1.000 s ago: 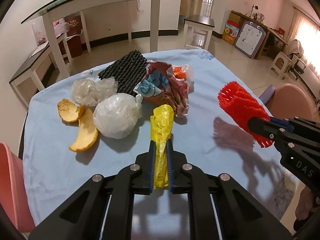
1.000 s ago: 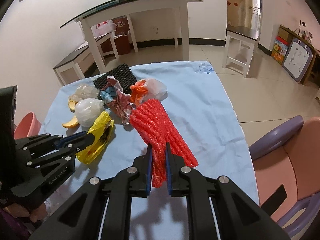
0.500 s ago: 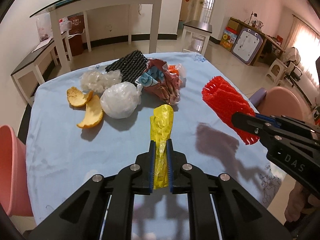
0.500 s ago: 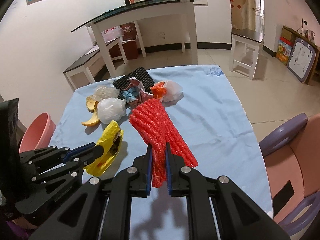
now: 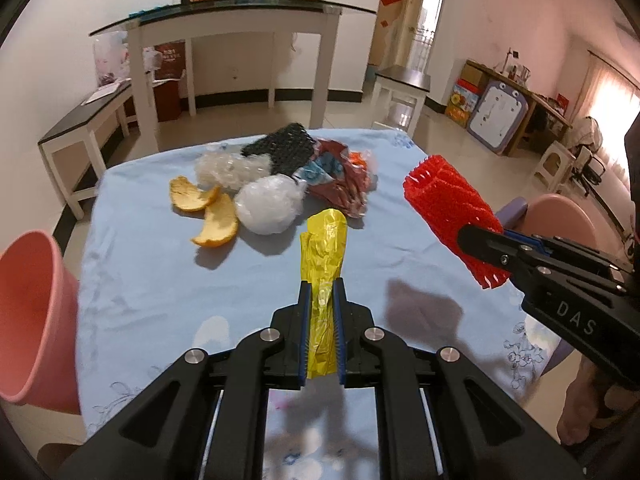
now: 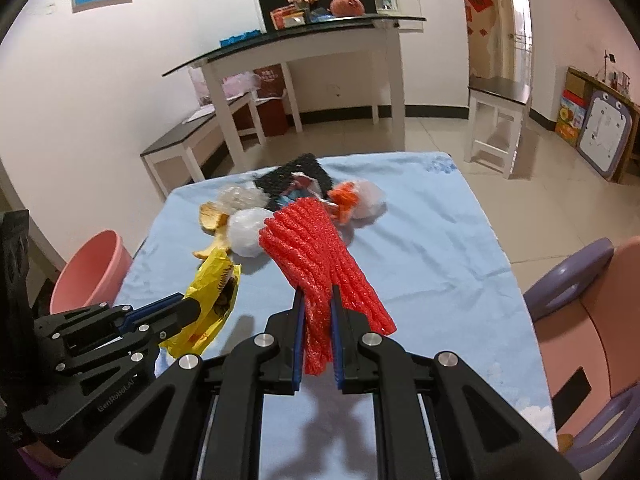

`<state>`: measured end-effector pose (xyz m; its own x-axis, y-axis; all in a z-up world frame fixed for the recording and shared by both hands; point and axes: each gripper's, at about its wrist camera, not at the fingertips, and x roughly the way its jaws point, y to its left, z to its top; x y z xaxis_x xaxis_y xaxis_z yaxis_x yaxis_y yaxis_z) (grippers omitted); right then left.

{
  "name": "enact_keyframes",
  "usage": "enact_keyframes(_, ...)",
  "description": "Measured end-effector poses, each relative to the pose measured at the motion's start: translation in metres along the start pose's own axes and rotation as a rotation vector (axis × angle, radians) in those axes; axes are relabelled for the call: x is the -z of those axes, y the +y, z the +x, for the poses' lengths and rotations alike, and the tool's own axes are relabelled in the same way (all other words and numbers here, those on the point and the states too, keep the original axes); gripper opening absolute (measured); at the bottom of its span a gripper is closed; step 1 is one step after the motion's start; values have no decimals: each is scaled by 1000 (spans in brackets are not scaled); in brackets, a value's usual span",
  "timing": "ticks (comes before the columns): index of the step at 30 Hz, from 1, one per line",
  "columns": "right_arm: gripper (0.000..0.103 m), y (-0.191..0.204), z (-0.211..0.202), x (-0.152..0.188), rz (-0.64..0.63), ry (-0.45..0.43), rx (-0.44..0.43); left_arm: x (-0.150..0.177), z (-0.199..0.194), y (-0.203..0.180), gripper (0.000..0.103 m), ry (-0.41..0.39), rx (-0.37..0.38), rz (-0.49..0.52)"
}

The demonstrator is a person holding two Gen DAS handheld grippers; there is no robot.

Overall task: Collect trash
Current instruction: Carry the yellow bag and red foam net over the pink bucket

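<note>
Jaws of the left gripper [image 5: 320, 292] pinch a crinkled yellow plastic bag [image 5: 325, 240], lifted clear of the desk [image 5: 140, 280]; jaws of the right gripper [image 6: 315, 300] clamp a ribbed red foam net sleeve [image 6: 316, 240], also held in the air. Only the left view shows the sleeve's open, tubular end with frayed edges, and both curled orange peels [image 5: 208, 216] whole. Only the right view shows black print on the bag's glossy side and an orange-and-white plastic bundle [image 6: 358, 200] in full. Both show the pale blue cloth with the remaining pile at its far end: a white plastic ball [image 5: 268, 210], clear bubble wrap [image 5: 228, 168], black mesh [image 5: 286, 148]. A smooth pink bucket [image 5: 28, 308] stands beside the desk's left edge.
</note>
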<state>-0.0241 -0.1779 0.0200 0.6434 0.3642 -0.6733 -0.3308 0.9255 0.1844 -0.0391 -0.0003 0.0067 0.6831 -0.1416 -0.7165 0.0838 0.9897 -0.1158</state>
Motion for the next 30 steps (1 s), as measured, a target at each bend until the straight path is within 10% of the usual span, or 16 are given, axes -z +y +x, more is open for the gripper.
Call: enact_keyframes(30,11,162,55,-27,-196,38,-268,21,-64,136,10,-130,-264,-273)
